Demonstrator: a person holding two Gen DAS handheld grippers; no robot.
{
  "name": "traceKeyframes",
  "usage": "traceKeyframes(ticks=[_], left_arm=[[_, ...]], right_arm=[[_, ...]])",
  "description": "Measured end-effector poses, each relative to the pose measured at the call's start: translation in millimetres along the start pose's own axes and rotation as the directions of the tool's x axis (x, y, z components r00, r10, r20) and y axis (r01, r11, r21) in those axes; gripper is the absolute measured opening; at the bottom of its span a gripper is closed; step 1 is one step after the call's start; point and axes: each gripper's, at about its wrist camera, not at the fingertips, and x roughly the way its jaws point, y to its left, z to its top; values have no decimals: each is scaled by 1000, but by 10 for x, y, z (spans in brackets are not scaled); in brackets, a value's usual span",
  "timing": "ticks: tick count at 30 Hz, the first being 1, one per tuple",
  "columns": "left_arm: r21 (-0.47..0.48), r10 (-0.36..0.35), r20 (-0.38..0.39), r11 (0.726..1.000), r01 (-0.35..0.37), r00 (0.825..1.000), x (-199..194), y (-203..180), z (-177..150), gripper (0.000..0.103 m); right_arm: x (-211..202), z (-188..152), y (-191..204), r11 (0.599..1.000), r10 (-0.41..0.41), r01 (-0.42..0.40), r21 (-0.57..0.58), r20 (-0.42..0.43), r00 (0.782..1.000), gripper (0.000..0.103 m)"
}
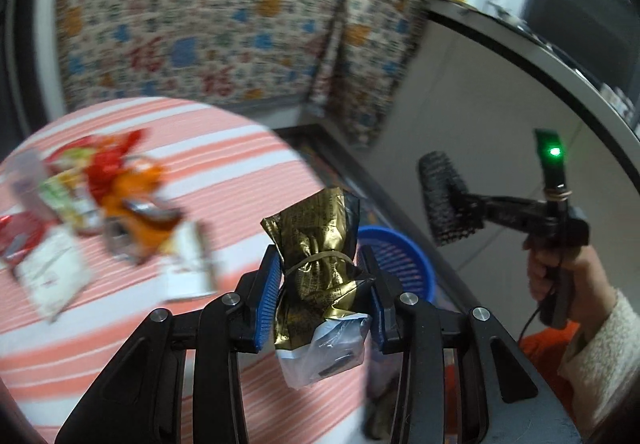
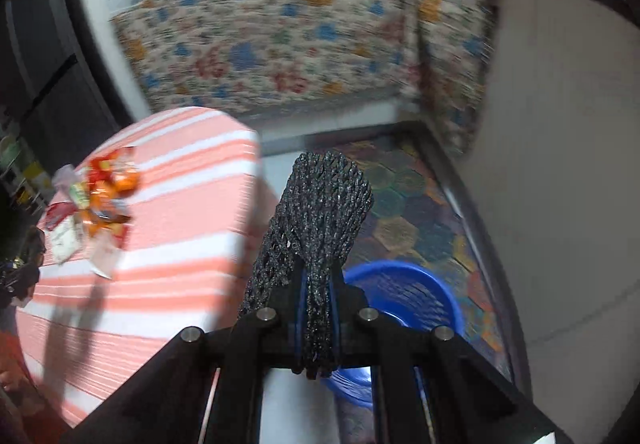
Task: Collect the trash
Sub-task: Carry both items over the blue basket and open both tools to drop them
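A crumpled gold-and-black foil wrapper [image 1: 316,264] is being gripped by the left hand-held gripper [image 1: 320,292] and black foam netting [image 2: 320,244] by the right hand-held gripper [image 2: 319,308]; either is risking missing the round blue plastic basket [image 2: 404,296] if released early.

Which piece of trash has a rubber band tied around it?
The crumpled gold-and-black foil wrapper in the left claw; the wrappers on the striped table show none.
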Motion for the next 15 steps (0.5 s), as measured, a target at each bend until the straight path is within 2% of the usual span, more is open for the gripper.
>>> traceKeyframes(ticks=[5,10,15], left_arm=[[10,-100,-86,995,101,991,767,-580,33,39],[19,-104,-151,994,108,983,1501,-830,-17,39],[23,-103,-200,994,110,974,2025,-962,-1,40]], right_arm=[[176,-229,-544,997,-45,47,53,-40,998,10],[473,-391,-929,994,-29,38,102,-85,996,11],[663,-456,-1114,993,-7,20,118,-111,994,12]])
